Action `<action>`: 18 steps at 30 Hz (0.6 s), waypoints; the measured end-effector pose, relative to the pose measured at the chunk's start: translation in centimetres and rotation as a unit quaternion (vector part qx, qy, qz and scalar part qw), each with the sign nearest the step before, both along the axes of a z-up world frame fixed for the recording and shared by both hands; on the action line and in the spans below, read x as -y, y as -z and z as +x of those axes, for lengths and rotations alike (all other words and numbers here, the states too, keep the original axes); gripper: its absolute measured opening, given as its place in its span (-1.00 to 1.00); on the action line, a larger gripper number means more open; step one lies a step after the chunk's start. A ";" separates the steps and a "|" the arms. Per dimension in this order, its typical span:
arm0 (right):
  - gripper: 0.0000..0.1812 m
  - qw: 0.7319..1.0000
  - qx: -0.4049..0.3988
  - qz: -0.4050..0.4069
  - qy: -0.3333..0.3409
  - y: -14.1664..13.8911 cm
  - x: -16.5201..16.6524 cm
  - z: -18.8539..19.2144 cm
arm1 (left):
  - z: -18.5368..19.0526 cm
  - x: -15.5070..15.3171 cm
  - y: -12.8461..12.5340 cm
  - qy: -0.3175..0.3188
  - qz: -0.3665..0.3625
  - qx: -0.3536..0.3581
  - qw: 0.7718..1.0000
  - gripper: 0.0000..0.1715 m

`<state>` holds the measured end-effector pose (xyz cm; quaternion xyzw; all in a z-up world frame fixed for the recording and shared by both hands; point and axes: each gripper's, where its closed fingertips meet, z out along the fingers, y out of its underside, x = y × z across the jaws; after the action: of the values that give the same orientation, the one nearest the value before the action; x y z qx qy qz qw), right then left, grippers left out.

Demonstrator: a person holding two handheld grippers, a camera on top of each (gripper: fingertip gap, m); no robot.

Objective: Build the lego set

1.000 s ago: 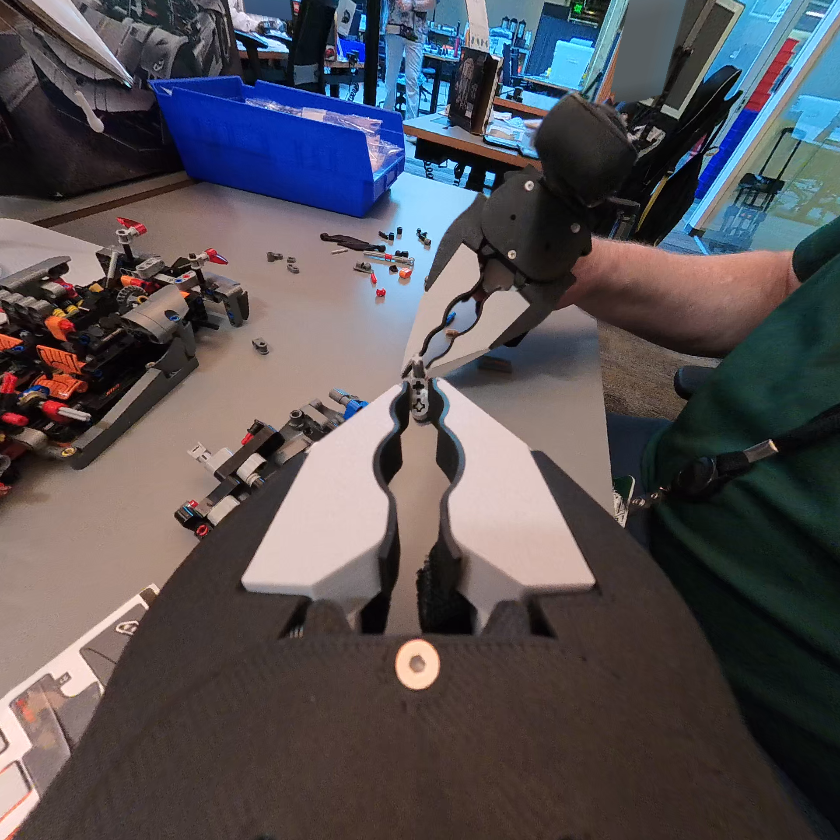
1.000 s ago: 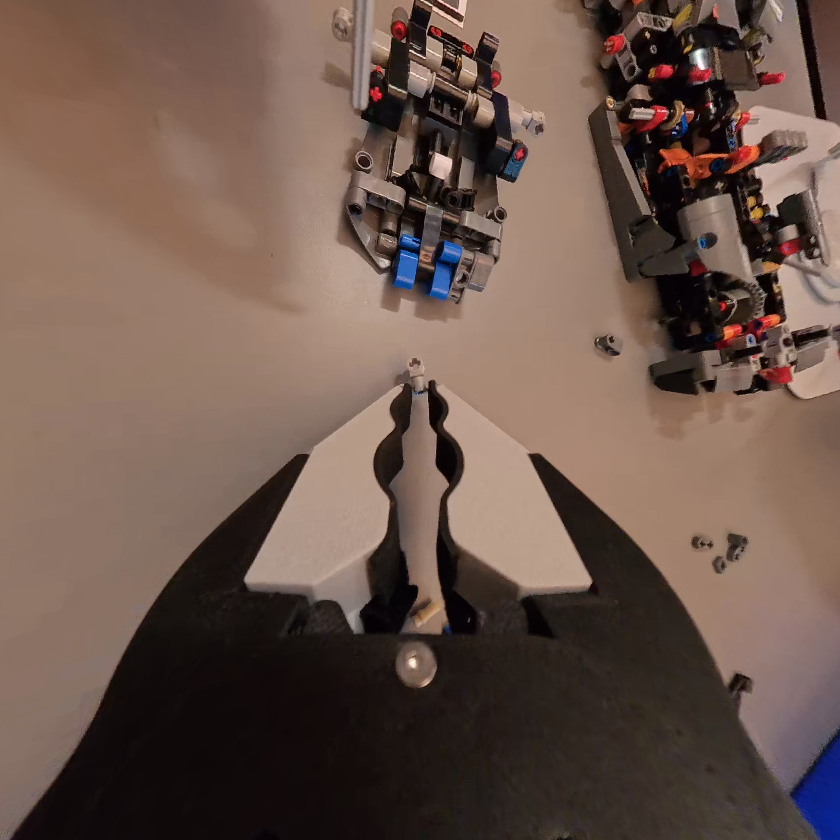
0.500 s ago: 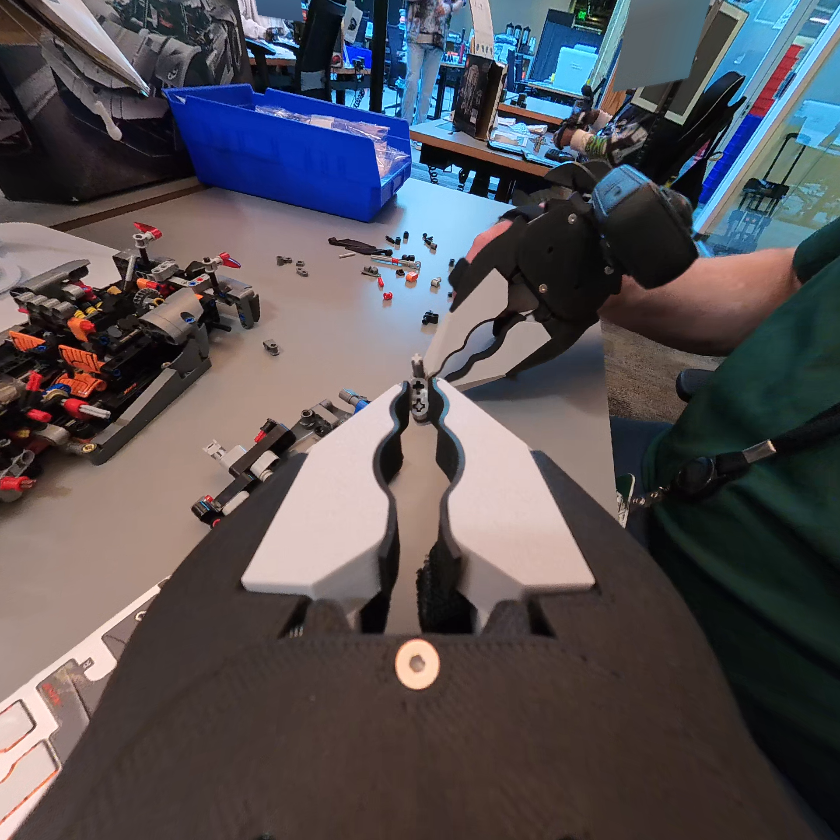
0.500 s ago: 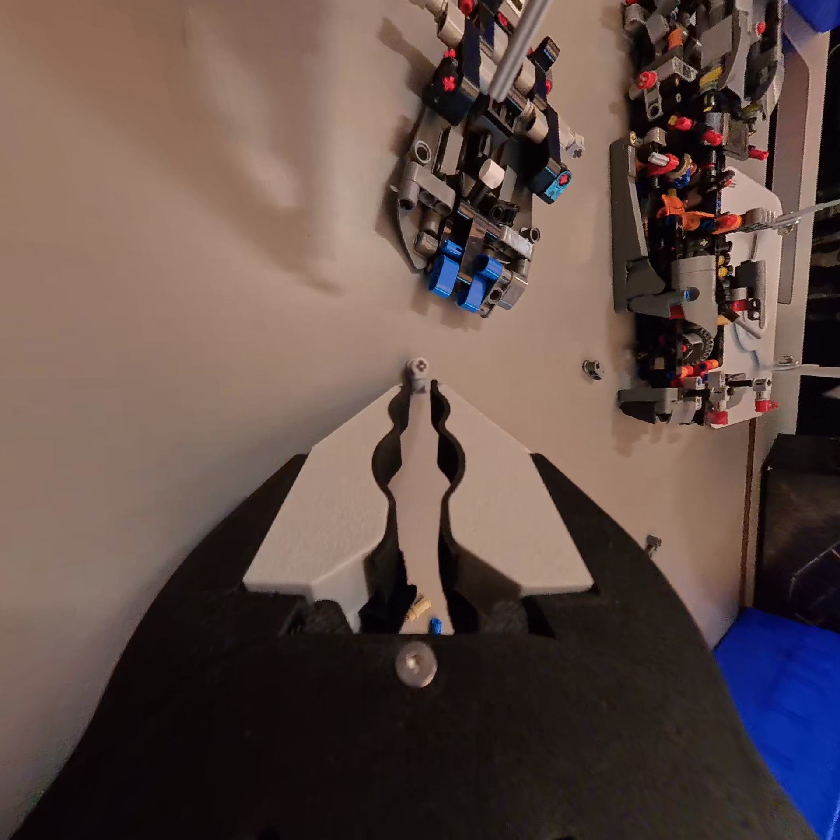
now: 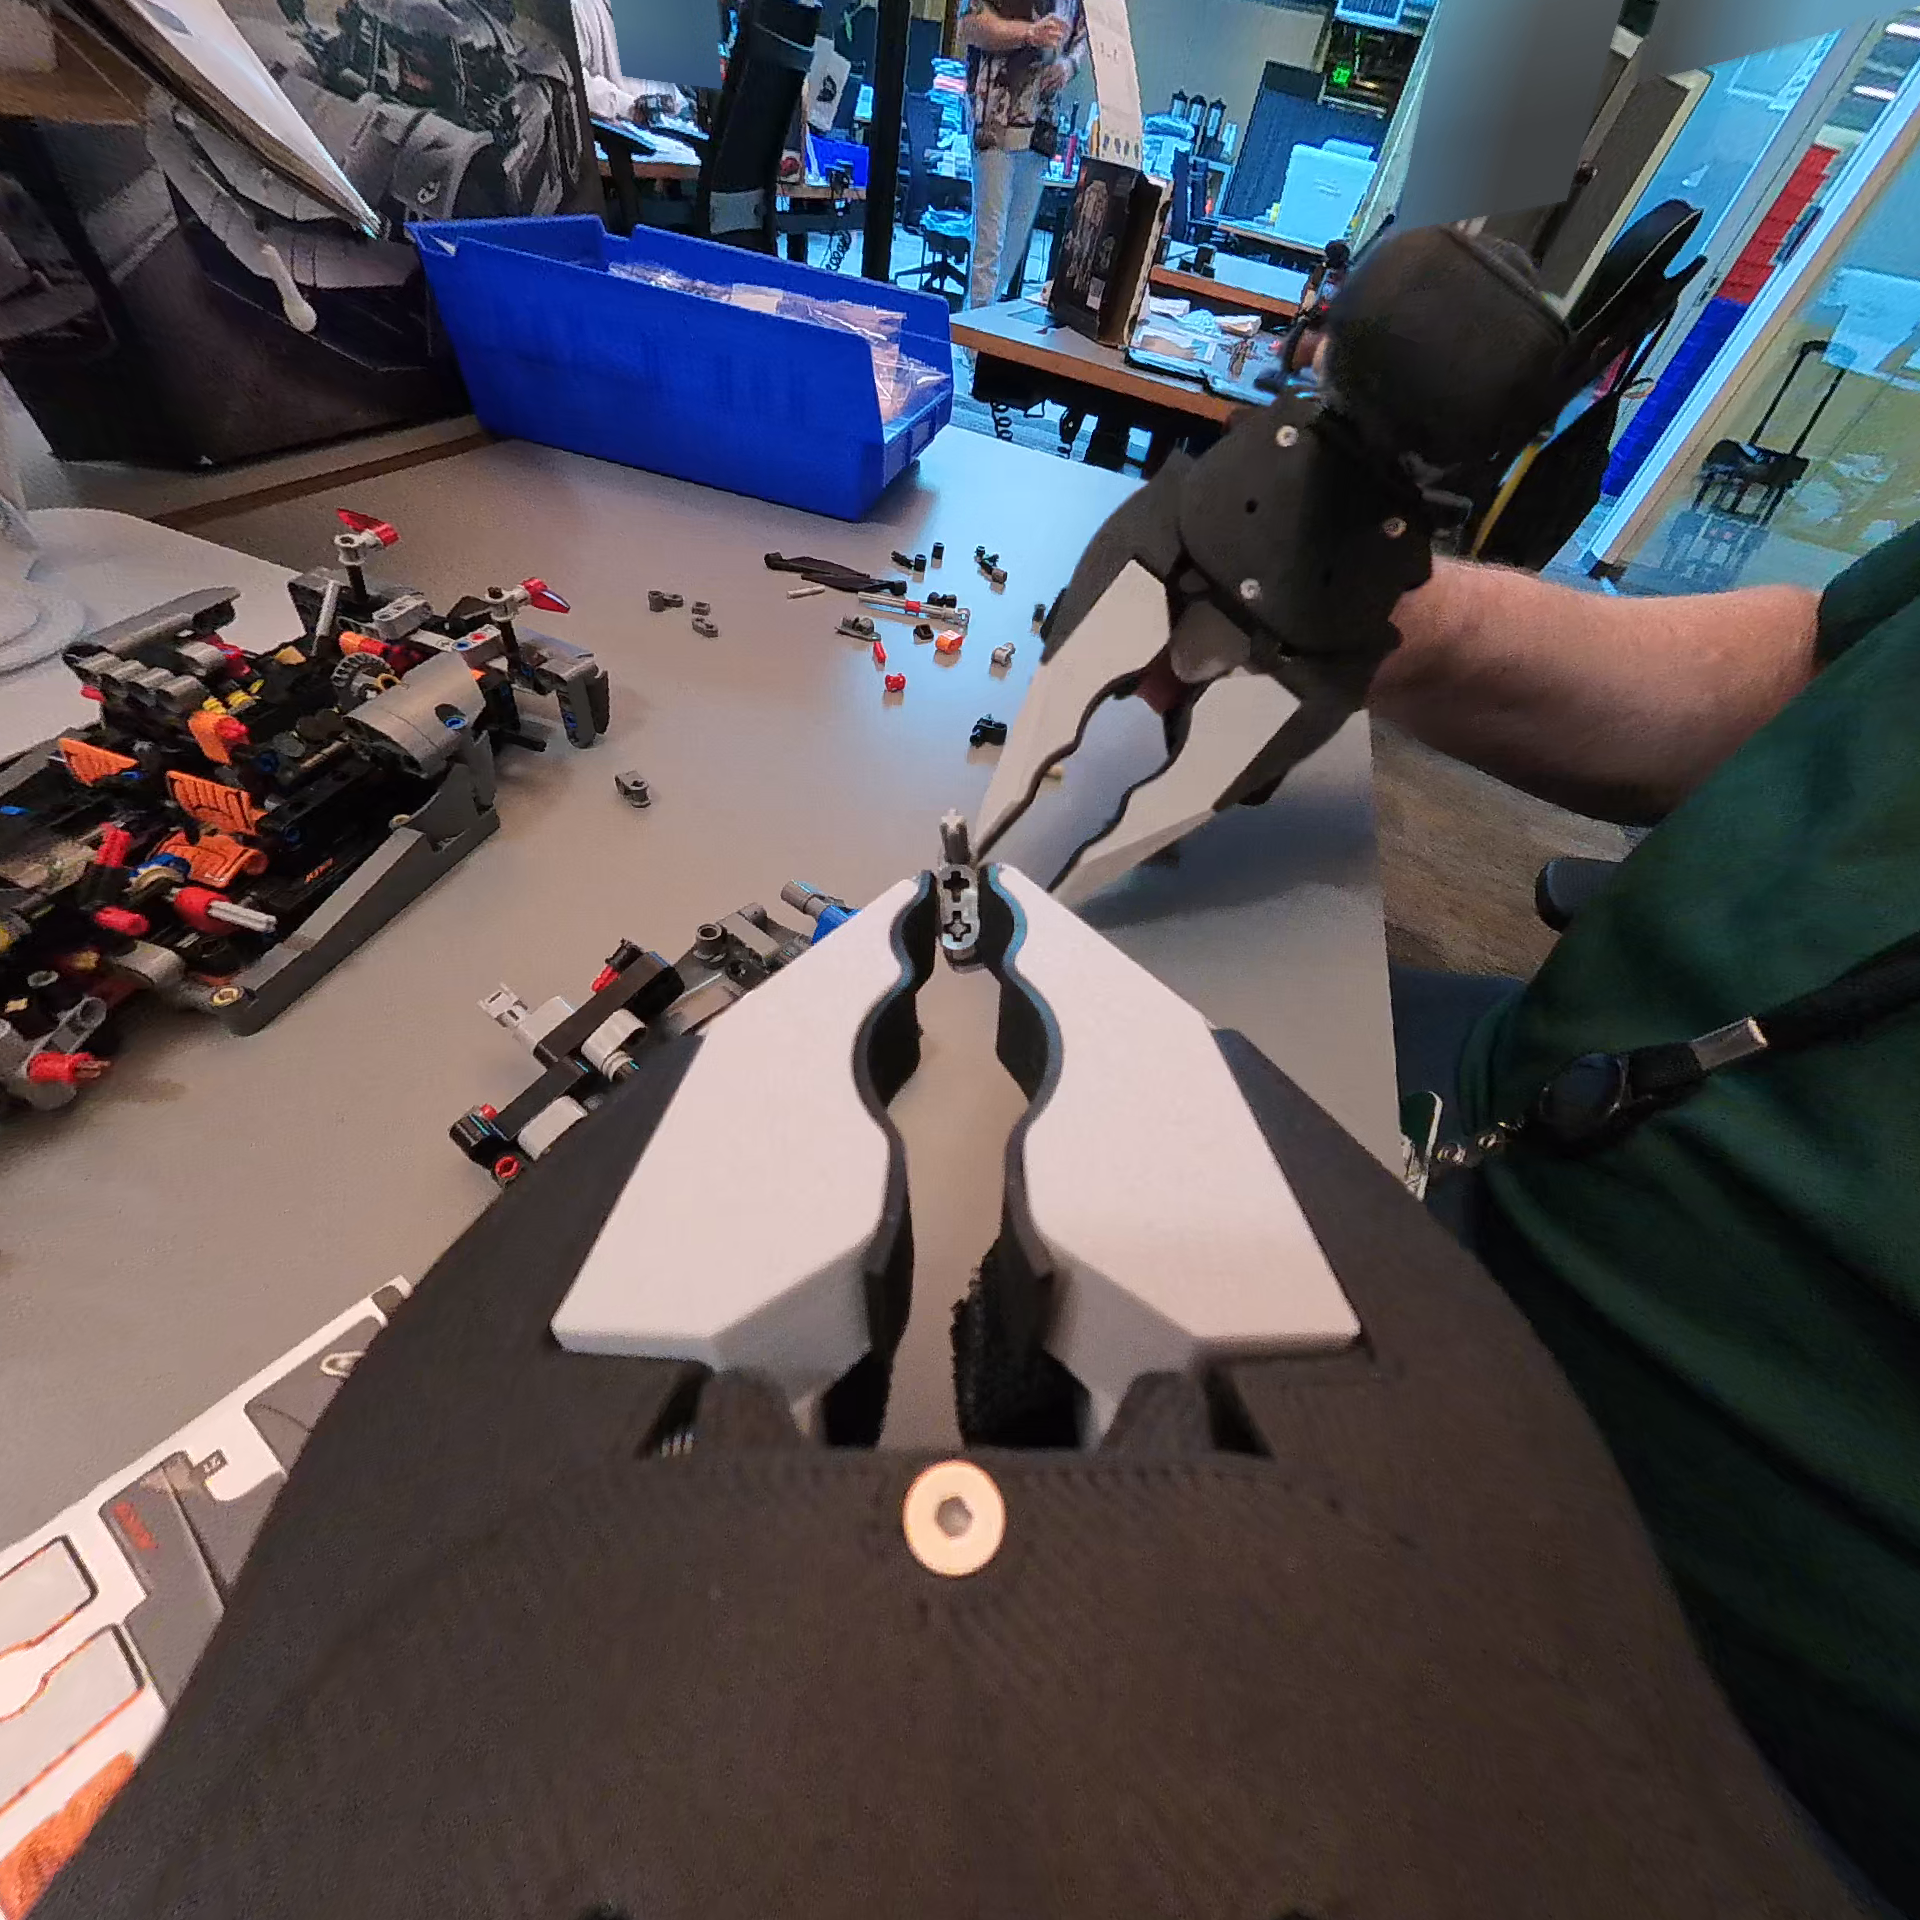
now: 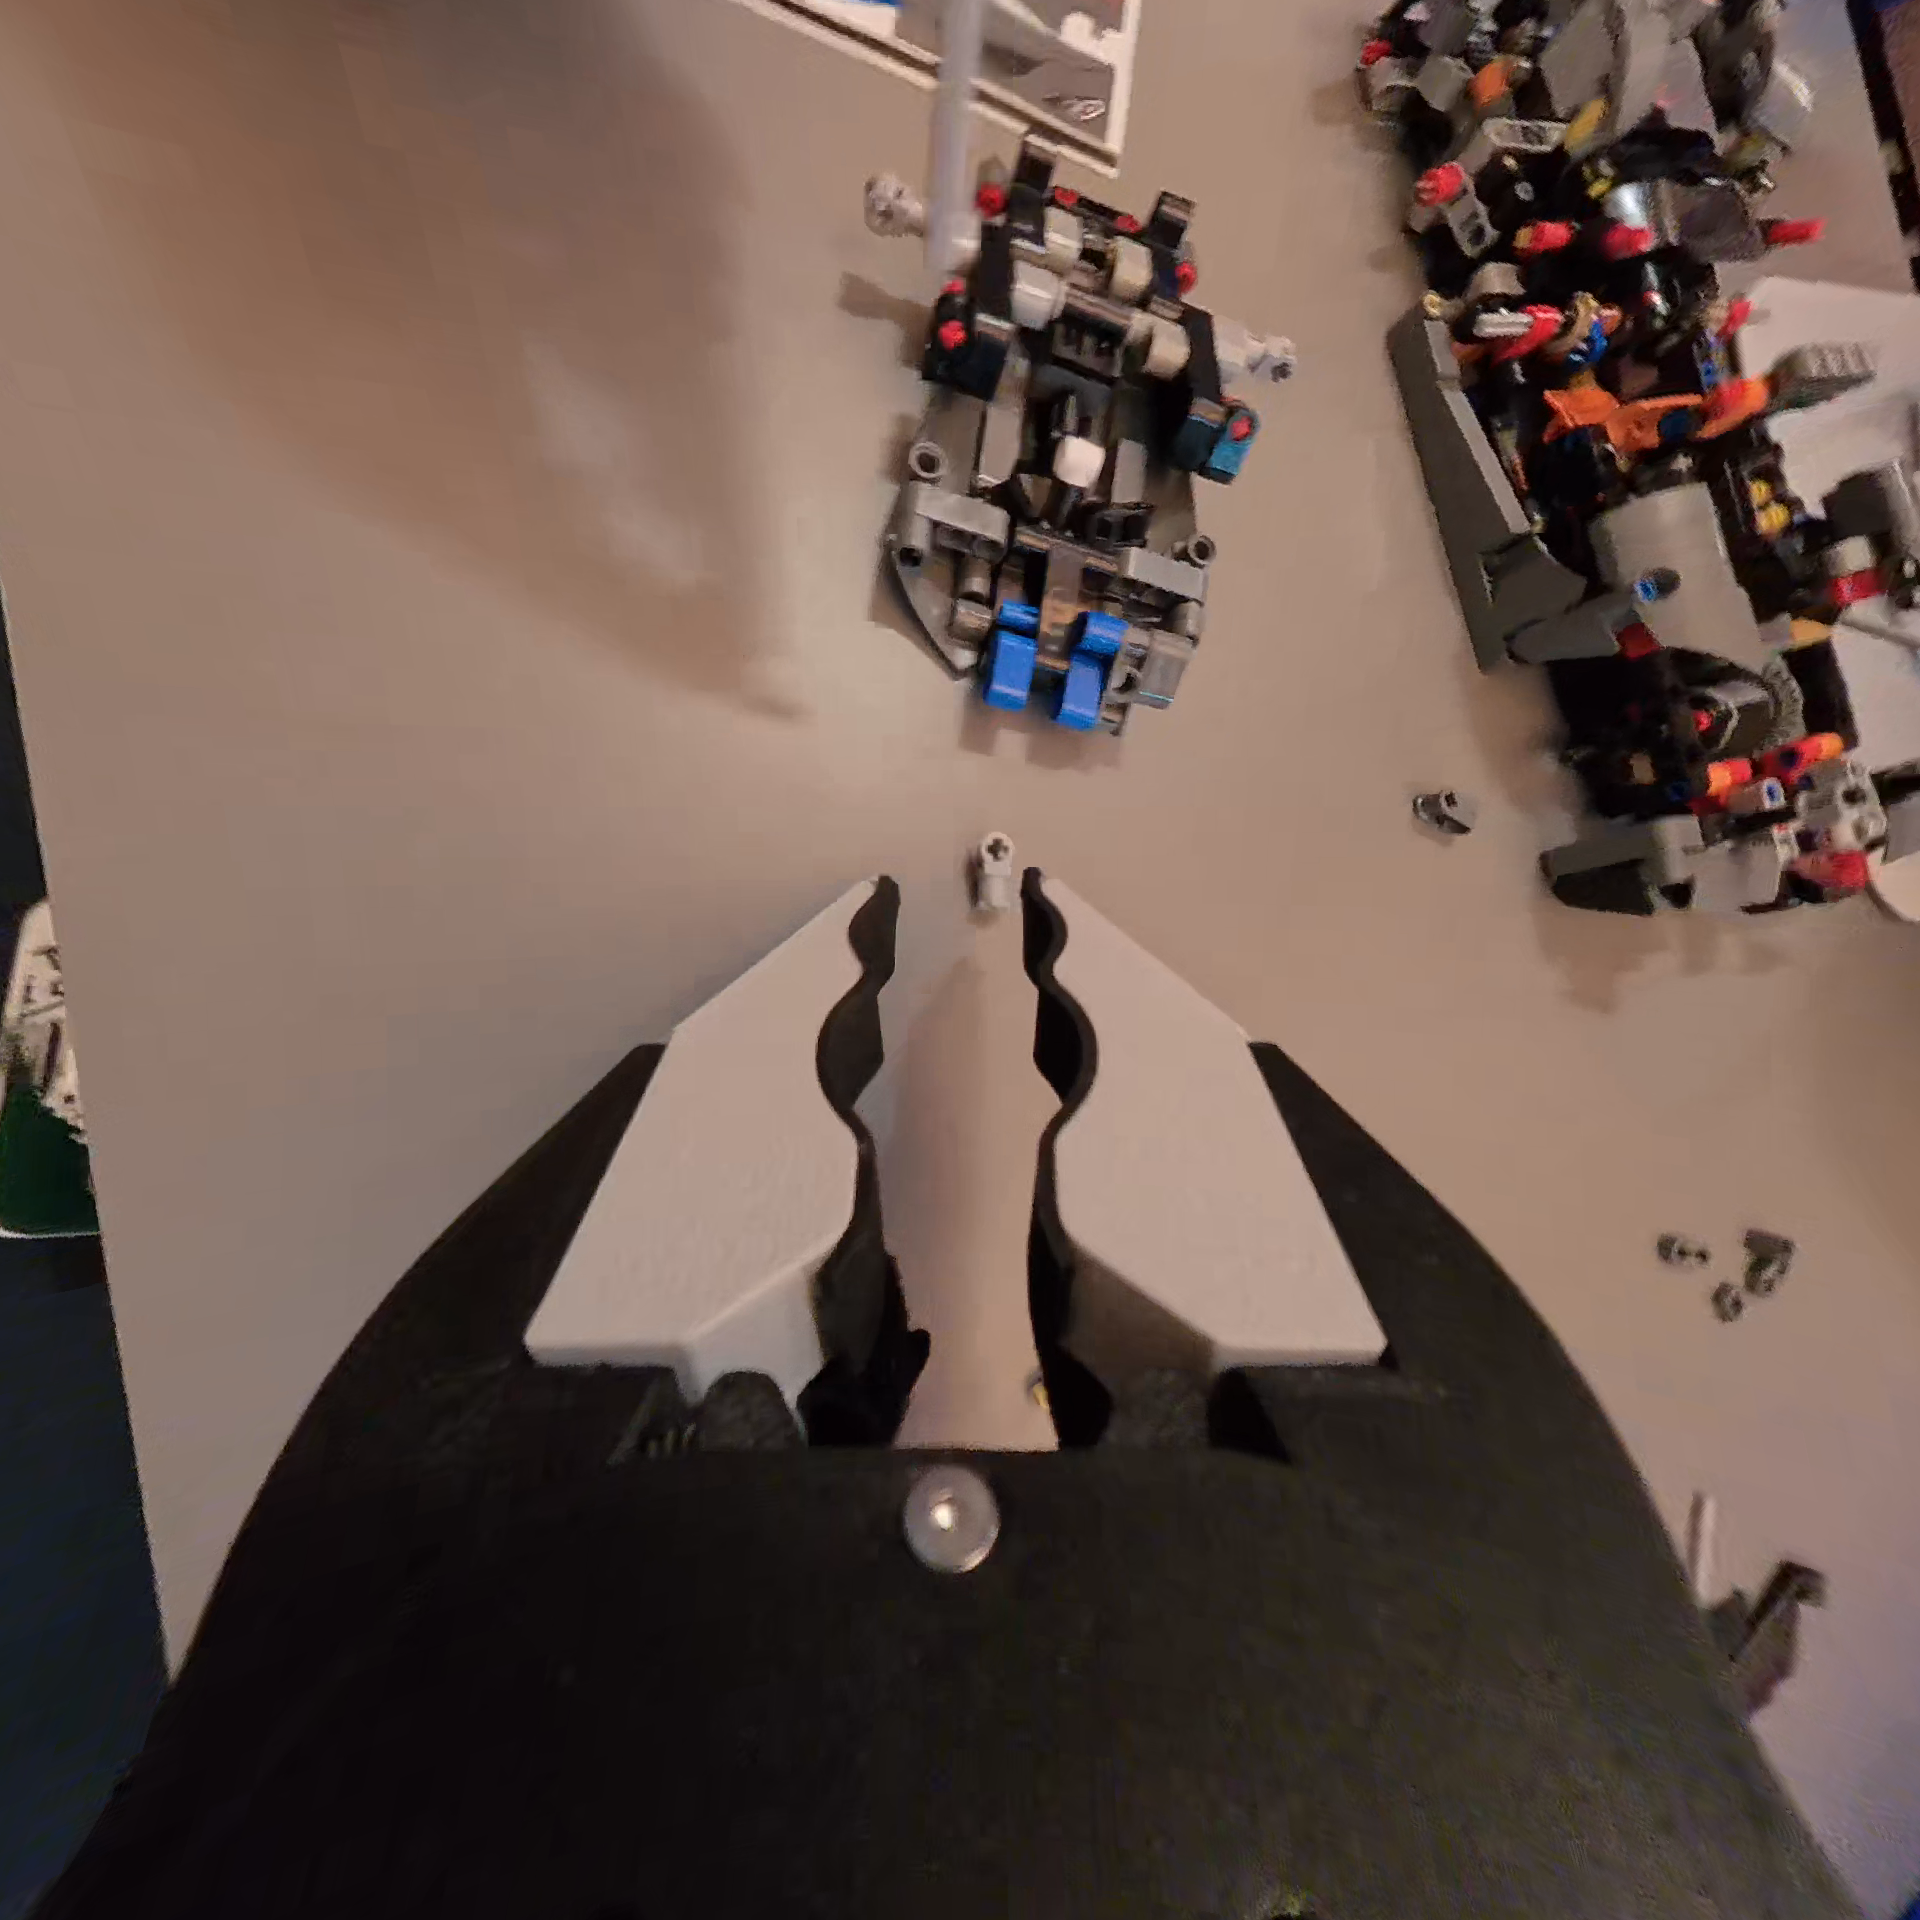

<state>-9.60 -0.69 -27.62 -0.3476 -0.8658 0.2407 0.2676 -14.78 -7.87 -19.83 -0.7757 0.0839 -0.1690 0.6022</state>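
Observation:
My left gripper (image 5: pixel 961 896) is shut on a small grey connector (image 5: pixel 958 923), held above the table; a short grey stub (image 5: pixel 953 831) stands on its top. My right gripper (image 6: pixel 958 883) is open, with its jaws on either side of that small grey piece (image 6: pixel 993 873) and not touching it. It also shows in the left wrist view (image 5: pixel 1023 860), reaching in from the right with a person's forearm behind it. A small grey, black and blue sub-assembly (image 6: pixel 1060 457) lies on the grey table (image 6: pixel 416 520) beyond the tips.
A large dark car chassis build (image 5: pixel 260 748) lies at the left and also shows in the right wrist view (image 6: pixel 1662 468). A blue bin (image 5: pixel 675 364) stands at the back. Several loose parts (image 5: pixel 914 623) are scattered mid-table. A printed sheet (image 5: pixel 104 1558) lies at the near left. There is about 12 cm between the tips of the two grippers. From either gripper's tips it is about 20 cm to the large dark car chassis build (image 5: pixel 260 748).
My right gripper was shut on the small grey piece and has opened and let it go. The piece stays at the left gripper's tips. The left gripper stayed shut.

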 end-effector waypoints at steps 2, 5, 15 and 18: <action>-0.75 0.999 -0.005 -0.037 0.011 -0.7 -0.2 0.0 | 0.2 0.1 0.0 -0.001 0.000 0.000 1.000 -0.94; -0.72 0.994 -0.019 -0.110 0.010 -2.5 0.7 -0.4 | 0.6 0.0 -0.2 0.003 0.003 0.012 1.000 -0.94; -0.82 0.966 -0.026 -0.246 -0.075 -7.3 6.2 -2.6 | 2.8 -1.4 -2.1 0.034 0.040 0.050 0.997 -0.94; -0.98 0.968 -0.028 -0.231 -0.090 -7.2 6.6 -2.6 | 3.5 -1.4 -2.5 0.049 0.046 0.046 0.997 -0.94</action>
<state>-12.18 -7.34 -20.39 -0.3133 -0.8069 0.4666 0.1816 -11.30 -6.43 -17.34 -0.7335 0.1019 -0.2294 0.6317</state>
